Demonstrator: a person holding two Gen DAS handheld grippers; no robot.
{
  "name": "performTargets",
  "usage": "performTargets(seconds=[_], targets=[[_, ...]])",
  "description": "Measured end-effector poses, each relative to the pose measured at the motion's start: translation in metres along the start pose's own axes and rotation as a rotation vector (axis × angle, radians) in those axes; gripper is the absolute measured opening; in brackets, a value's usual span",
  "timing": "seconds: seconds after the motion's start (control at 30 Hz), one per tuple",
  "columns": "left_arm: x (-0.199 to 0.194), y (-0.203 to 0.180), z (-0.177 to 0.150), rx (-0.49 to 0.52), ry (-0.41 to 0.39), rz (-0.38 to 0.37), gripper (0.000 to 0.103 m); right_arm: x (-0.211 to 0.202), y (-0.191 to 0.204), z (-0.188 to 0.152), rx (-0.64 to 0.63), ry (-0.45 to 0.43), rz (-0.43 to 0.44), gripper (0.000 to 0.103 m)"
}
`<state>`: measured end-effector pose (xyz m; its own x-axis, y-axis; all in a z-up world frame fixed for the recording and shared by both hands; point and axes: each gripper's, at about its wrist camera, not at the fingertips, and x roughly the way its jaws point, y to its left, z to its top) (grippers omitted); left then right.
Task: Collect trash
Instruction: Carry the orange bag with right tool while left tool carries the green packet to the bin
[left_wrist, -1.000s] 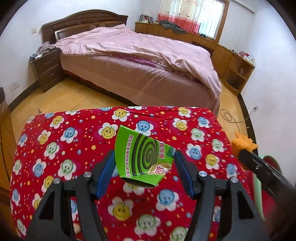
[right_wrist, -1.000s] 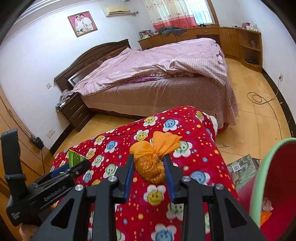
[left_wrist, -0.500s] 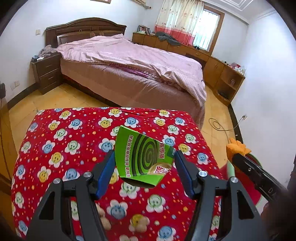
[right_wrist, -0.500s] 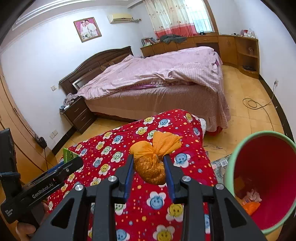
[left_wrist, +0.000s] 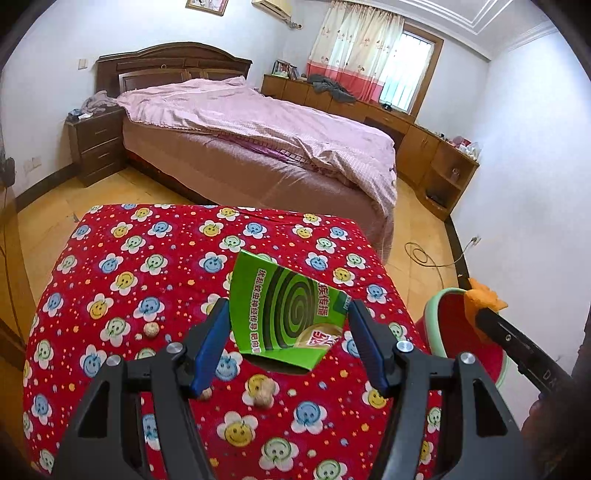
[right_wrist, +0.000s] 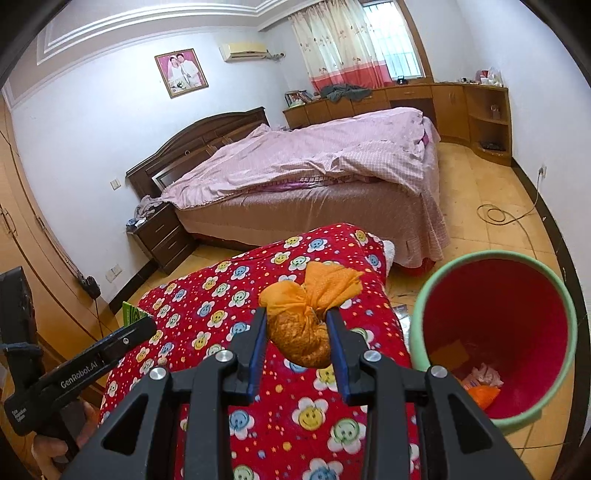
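Now your right gripper (right_wrist: 297, 334) clamps a knotted orange bag (right_wrist: 303, 325), lumpy and mesh-like, above the flowered red cloth (right_wrist: 221, 295). Your left gripper (left_wrist: 288, 332) grips a flattened green box (left_wrist: 284, 310) printed with a spiral. Just beside the cloth stands a round red bin (right_wrist: 495, 332) with a pale green rim; crumpled scraps lie inside, hard to identify. Small brownish lumps (left_wrist: 264, 393) dot the cloth.

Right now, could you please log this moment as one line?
left gripper: holds green box | right gripper: holds orange bag | bin: open beside table
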<state>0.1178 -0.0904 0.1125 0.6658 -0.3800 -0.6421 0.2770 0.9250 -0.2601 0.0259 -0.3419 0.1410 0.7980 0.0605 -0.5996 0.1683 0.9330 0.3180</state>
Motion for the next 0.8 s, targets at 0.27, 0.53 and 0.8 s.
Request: performTargets(seconds=[0.27, 0.53, 0.8], targets=[[-0.007, -0.015, -0.011, 0.016, 0.001, -0.031, 0.065, -0.029, -0.016, -0.017, 0.025, -0.023, -0.019, 0.034], [-0.006, -0.043, -0.018, 0.057, 0.003, -0.065, 0.065, -0.052, -0.038, -0.028, 0.049, -0.055, -0.057, 0.034], [0.001, -0.080, -0.026, 0.120, 0.013, -0.110, 0.065, -0.070, -0.068, -0.036, 0.088, -0.085, -0.094, 0.034]])
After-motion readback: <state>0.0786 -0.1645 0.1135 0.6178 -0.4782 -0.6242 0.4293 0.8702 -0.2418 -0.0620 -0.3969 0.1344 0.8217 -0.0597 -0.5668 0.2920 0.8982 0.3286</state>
